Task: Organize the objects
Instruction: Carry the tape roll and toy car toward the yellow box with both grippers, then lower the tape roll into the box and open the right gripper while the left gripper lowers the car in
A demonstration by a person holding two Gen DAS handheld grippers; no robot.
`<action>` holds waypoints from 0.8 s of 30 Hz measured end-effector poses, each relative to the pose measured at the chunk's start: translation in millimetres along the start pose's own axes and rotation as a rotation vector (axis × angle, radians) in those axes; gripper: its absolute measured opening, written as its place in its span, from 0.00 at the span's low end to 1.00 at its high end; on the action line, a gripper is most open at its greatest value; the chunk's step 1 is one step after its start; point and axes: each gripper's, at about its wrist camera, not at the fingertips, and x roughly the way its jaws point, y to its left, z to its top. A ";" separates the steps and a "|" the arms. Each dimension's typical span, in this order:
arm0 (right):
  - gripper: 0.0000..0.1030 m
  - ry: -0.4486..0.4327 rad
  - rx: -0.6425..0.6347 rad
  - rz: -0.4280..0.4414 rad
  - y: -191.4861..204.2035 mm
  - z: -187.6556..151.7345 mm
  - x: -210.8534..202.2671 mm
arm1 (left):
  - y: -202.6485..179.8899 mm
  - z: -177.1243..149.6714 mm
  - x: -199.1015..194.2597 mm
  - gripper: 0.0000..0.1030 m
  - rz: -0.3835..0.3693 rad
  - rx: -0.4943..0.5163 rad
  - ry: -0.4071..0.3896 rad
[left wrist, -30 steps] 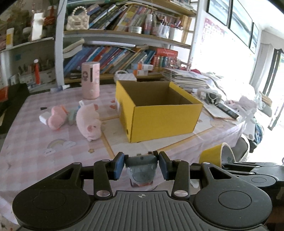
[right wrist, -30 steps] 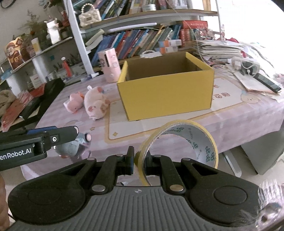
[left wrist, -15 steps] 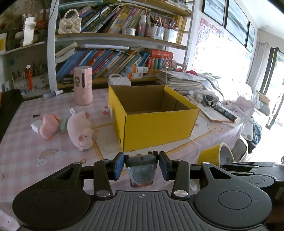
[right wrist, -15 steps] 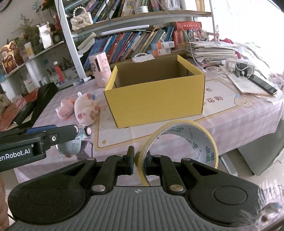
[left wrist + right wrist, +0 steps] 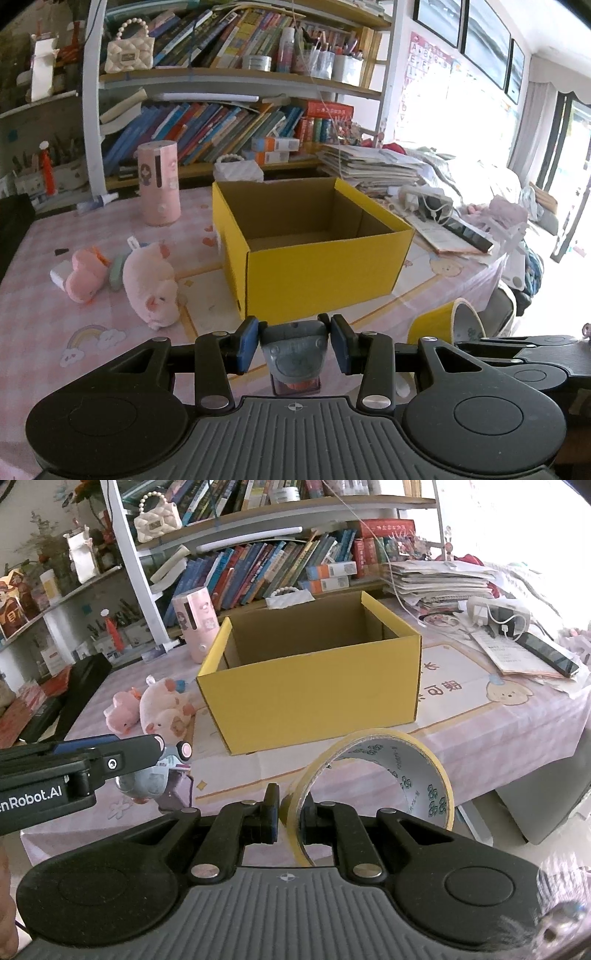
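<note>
Before both claws the yellow box (image 5: 325, 273) looms nearer, left claw (image 5: 294, 345) still clamping grey toy (image 5: 294, 356), right claw (image 5: 289, 814) pinching tape roll (image 5: 373, 771).

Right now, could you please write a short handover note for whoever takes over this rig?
Left tool: shut on a small grey toy, held in front of the box.
Right tool: shut on the wall of a yellow tape roll, held upright, also short of the box.
The open yellow box stands on the pink tablecloth; the floor that shows inside is bare.
Done: both items are picked up.
Left: put the toy and the tape in the box. The large pink pig plush and the smaller pink plush lie left of the box and probably go in too.
</note>
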 end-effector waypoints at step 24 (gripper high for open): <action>0.09 -0.173 -0.030 0.025 -42.2 116.4 36.9 | -19.5 81.7 68.8 0.39 0.017 0.066 -0.133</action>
